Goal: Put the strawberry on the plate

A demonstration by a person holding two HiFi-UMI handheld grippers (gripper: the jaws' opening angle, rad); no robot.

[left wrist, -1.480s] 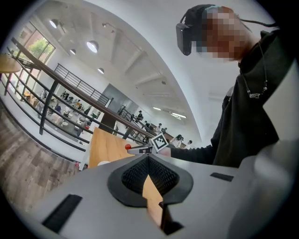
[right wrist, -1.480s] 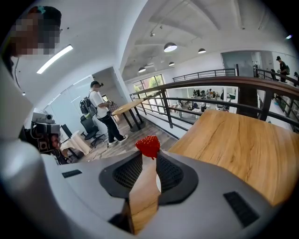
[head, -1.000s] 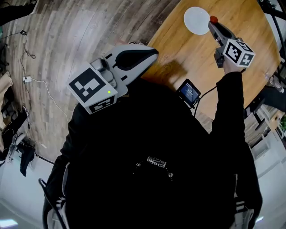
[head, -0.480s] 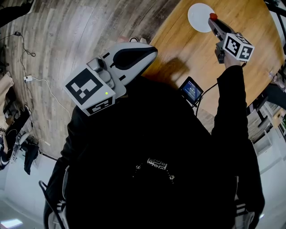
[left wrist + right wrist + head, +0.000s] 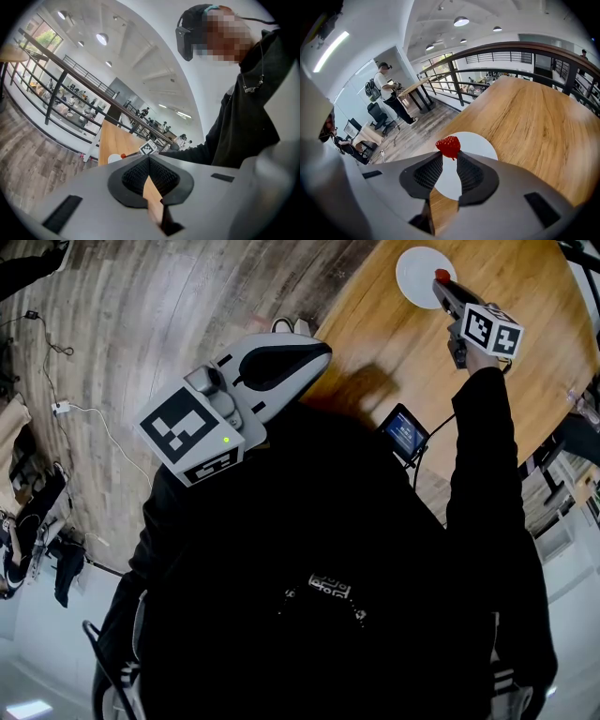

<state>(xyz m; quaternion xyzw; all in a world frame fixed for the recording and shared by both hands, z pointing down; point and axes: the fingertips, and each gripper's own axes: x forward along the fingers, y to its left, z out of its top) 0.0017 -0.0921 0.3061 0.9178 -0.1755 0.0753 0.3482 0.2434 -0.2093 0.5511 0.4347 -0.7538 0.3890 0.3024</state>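
Observation:
A red strawberry (image 5: pixel 448 146) is pinched between the tips of my right gripper (image 5: pixel 449 155), held in the air over the white plate (image 5: pixel 476 143). In the head view the right gripper (image 5: pixel 442 281) reaches out over the plate (image 5: pixel 418 272) near the wooden table's far left edge, with the strawberry (image 5: pixel 441 276) at its tip. My left gripper (image 5: pixel 314 351) is held close to the person's chest, away from the table, jaws closed together with nothing between them. In the left gripper view, that gripper (image 5: pixel 149 159) points toward the distant plate (image 5: pixel 114 158) and strawberry (image 5: pixel 123 155).
The wooden table (image 5: pixel 394 343) carries a small screen device (image 5: pixel 403 434) at its near edge. Wood-plank floor (image 5: pixel 141 324) with a white cable lies to the left. A railing (image 5: pixel 497 58) borders the table's far side, and a person with a backpack (image 5: pixel 386 91) stands in the distance.
My right gripper has carried the strawberry a little to the left, from the plate's right rim to further over the plate. The left gripper has barely moved.

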